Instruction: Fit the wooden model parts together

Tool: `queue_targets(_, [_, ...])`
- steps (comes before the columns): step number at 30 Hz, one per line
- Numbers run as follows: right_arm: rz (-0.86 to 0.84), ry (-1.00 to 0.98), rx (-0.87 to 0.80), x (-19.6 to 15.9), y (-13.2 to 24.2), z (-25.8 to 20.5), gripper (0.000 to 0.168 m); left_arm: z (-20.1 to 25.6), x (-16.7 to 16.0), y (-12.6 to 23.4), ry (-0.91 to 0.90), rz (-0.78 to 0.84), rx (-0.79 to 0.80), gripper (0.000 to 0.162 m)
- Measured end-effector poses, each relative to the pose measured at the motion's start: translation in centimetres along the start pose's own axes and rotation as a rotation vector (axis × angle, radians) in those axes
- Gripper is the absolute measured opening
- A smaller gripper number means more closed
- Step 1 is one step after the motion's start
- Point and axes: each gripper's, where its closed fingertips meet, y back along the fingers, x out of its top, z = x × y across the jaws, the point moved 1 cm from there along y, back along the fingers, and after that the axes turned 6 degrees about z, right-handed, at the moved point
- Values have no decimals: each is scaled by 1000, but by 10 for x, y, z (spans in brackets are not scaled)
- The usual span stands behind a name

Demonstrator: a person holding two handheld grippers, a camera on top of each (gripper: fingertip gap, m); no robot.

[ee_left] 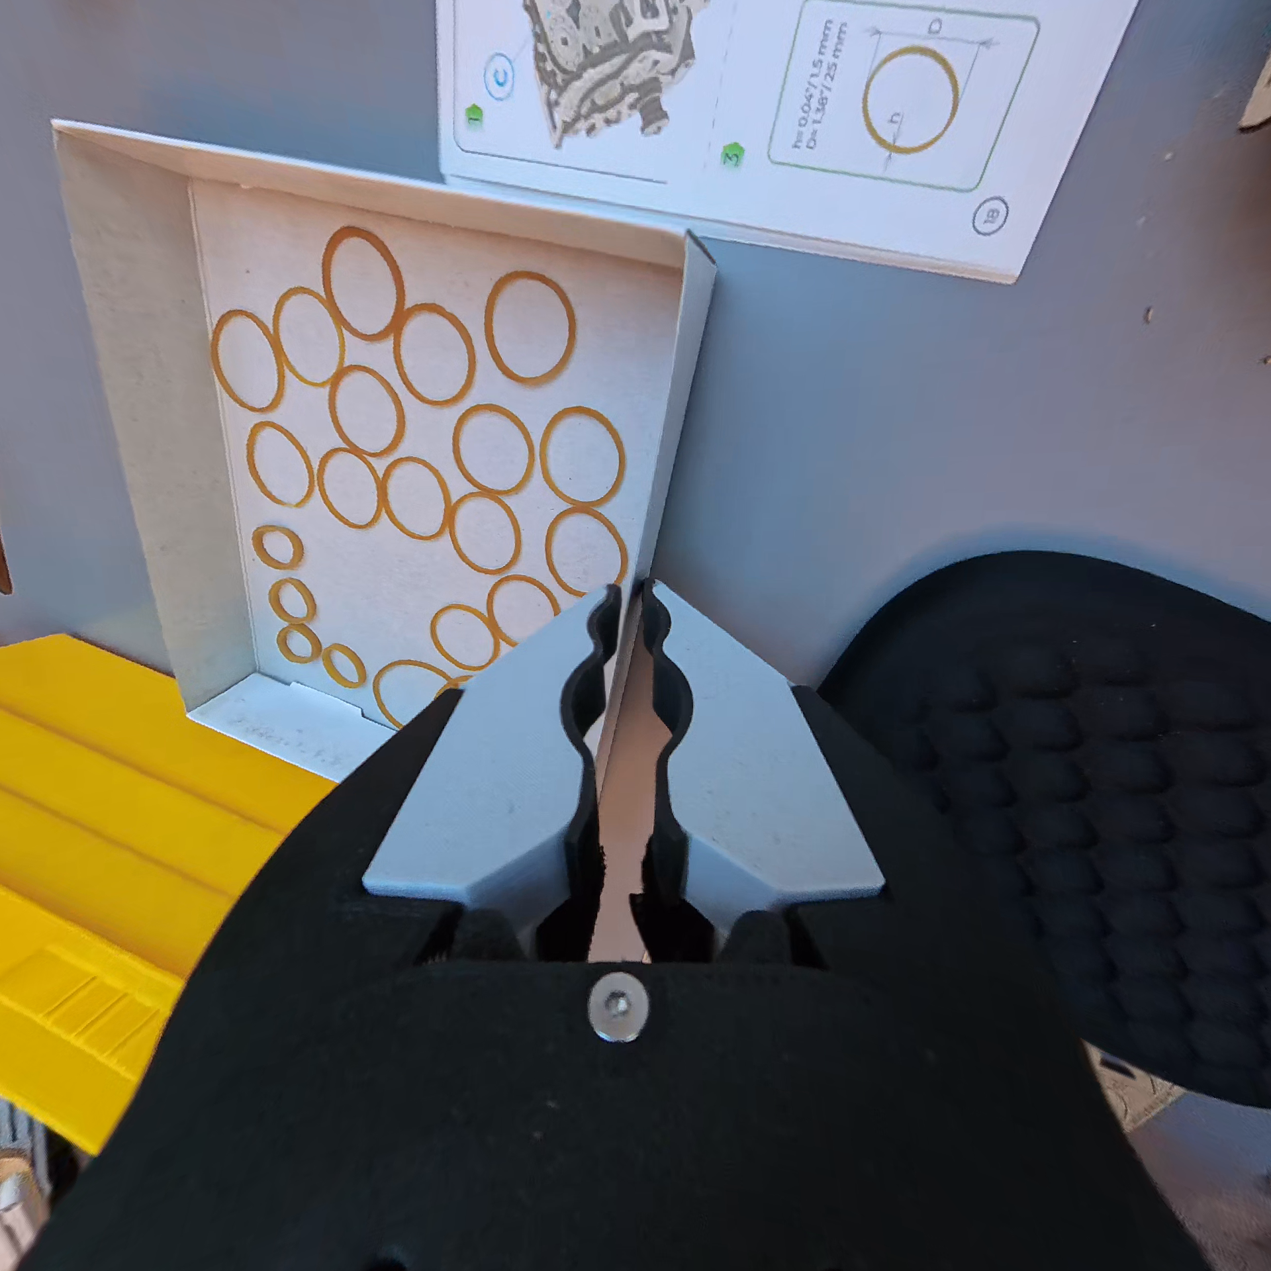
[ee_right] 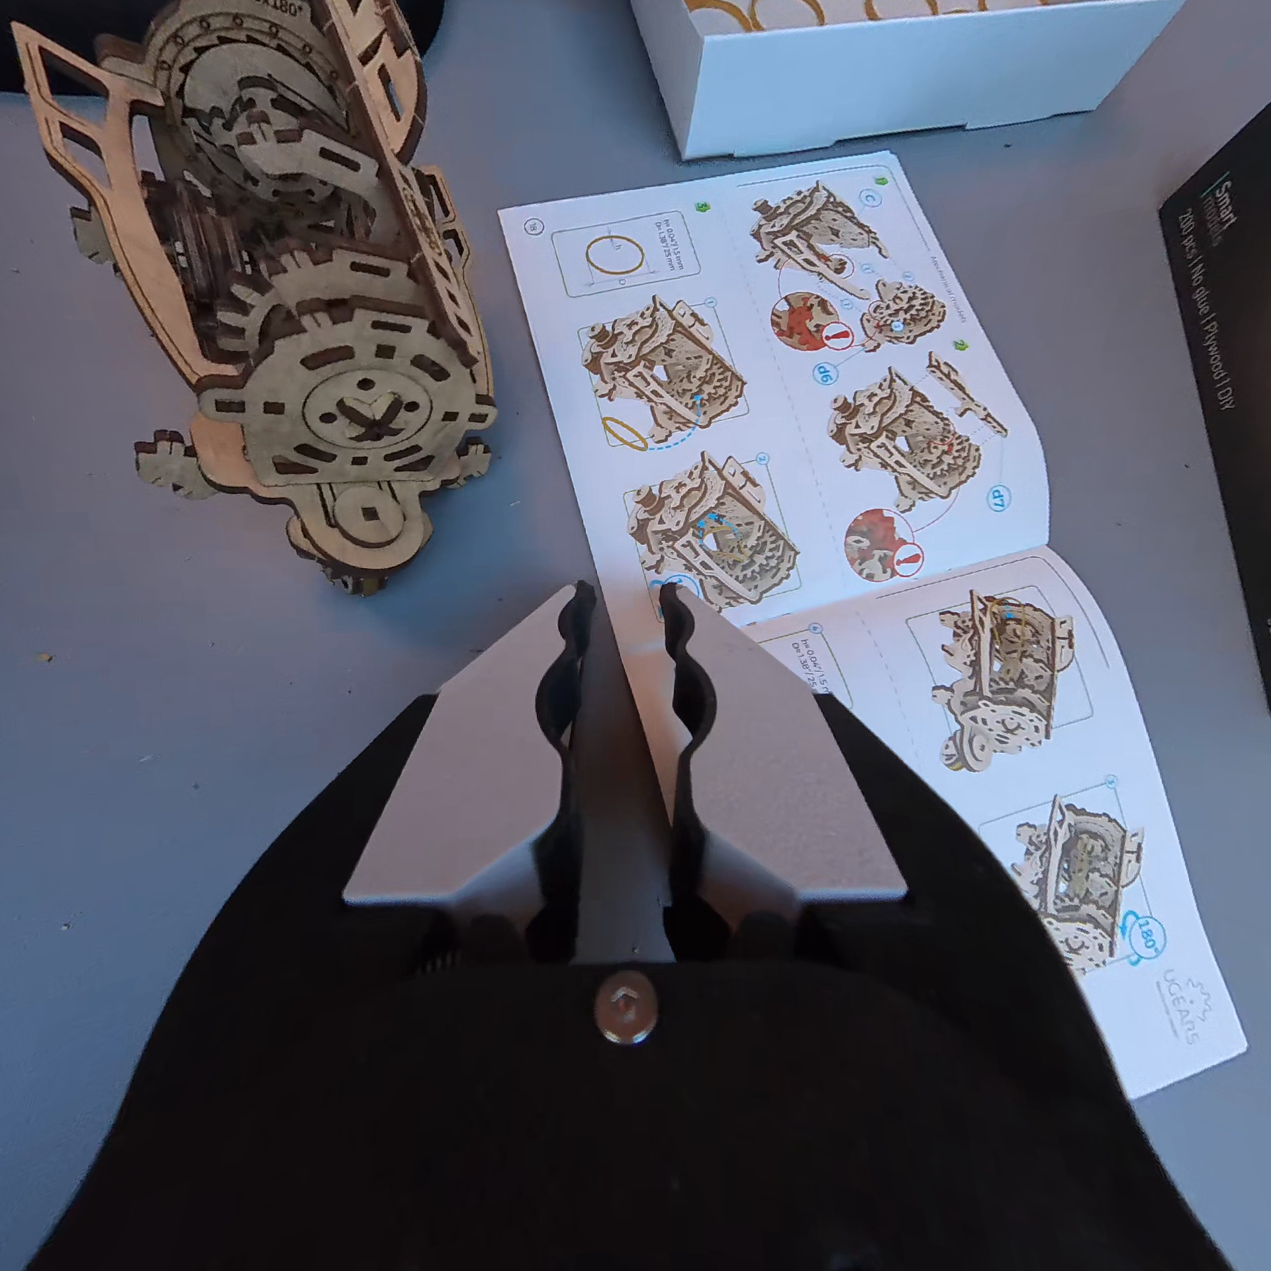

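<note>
The left gripper (ee_left: 627, 597) hangs with its jaws a little apart and nothing between them, just over the near right corner of a white cardboard tray (ee_left: 694, 385) full of rubber bands (ee_left: 440, 440). The right gripper (ee_right: 622, 597) is also slightly parted and empty (its tips are above the edge of the open instruction booklet (ee_right: 777, 413)). Farther to the left, the wooden model (ee_right: 289, 296) lies on the grey table (ee_right: 172, 722), apart from both grippers.
</note>
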Motion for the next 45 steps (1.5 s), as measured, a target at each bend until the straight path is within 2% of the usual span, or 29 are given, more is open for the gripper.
queue_targets(3, [28, 12, -6, 3, 2, 0, 24, -7, 6, 10, 69, 75, 29, 9])
queue_targets(6, [44, 32, -21, 4, 7, 3, 25, -13, 12, 27, 140, 167, 52, 8])
queue_targets(9, [43, 28, -18, 1, 10, 5, 25, -6, 17, 34, 182, 233, -15, 7])
queue_targets(18, [69, -5, -2, -3, 6, 5, 24, 0, 16, 19, 116, 231, -15, 16])
queue_targets(23, [109, -31, 25, 1, 8, 4, 24, 0, 7, 13, 134, 215, -37, 4])
queue_targets(25, [126, -29, 20, 4, 14, 7, 25, 1, 3, 13, 136, 207, -44, 1])
queue_targets(31, [174, -34, -98, 2, 51, 36, 24, 0, -1, 18, 139, 205, -37, 4])
queue_targets(37, [185, -67, -97, -4, 64, 43, 21, -17, 38, 51, 179, 404, 25, 7])
queue_targets(42, [108, -16, 18, -17, 68, 18, 21, -41, 71, 76, 187, 517, 115, 6])
queue_targets(45, [93, 2, 20, -27, 73, 5, 21, -54, 87, 92, 183, 566, 157, 4])
